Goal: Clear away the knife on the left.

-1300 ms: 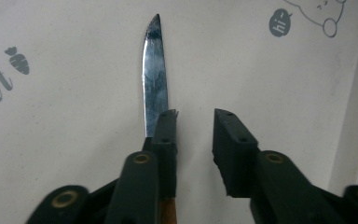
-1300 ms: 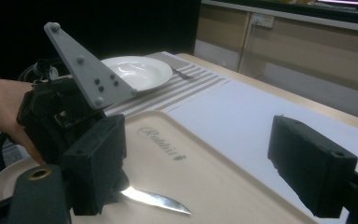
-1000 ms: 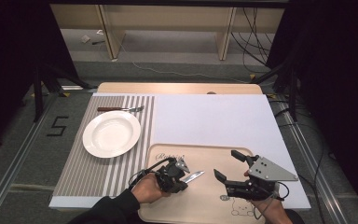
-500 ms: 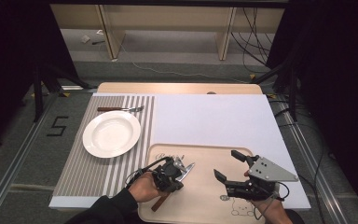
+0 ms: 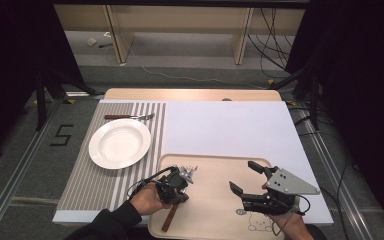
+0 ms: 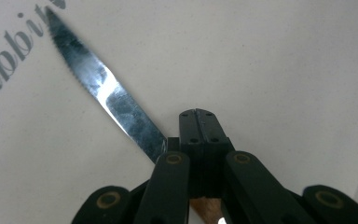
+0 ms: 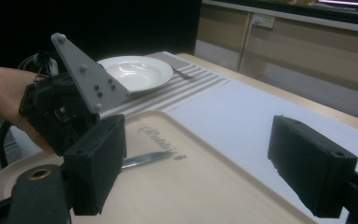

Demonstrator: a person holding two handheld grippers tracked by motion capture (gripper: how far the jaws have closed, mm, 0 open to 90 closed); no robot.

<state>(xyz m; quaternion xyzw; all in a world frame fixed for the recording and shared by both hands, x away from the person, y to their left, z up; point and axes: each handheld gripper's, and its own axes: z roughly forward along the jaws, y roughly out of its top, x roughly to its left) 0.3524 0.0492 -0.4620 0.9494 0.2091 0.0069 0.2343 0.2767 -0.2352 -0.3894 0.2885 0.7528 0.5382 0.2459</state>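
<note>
A knife with a serrated steel blade (image 6: 107,93) and a brown wooden handle (image 5: 171,217) lies low over the beige tray (image 5: 215,200). My left gripper (image 5: 178,184) is shut on the knife where blade meets handle; in the left gripper view its jaws (image 6: 198,114) are pressed together, with the blade running up and left. From the right gripper view, the blade (image 7: 149,158) points toward the tray's printed word. My right gripper (image 5: 245,178) hovers over the tray's right half, open, with nothing between its wide-set jaws (image 7: 205,172).
A white plate (image 5: 120,143) sits on the grey striped placemat (image 5: 95,185) at the left, with a fork (image 5: 129,117) beyond it. A white sheet (image 5: 230,130) covers the table's right part. Dark stands and cables surround the table.
The left gripper has turned with the knife: the blade, which pointed right across the tray, now points away, and the wooden handle sticks out toward the near edge. The right gripper has stayed put.
</note>
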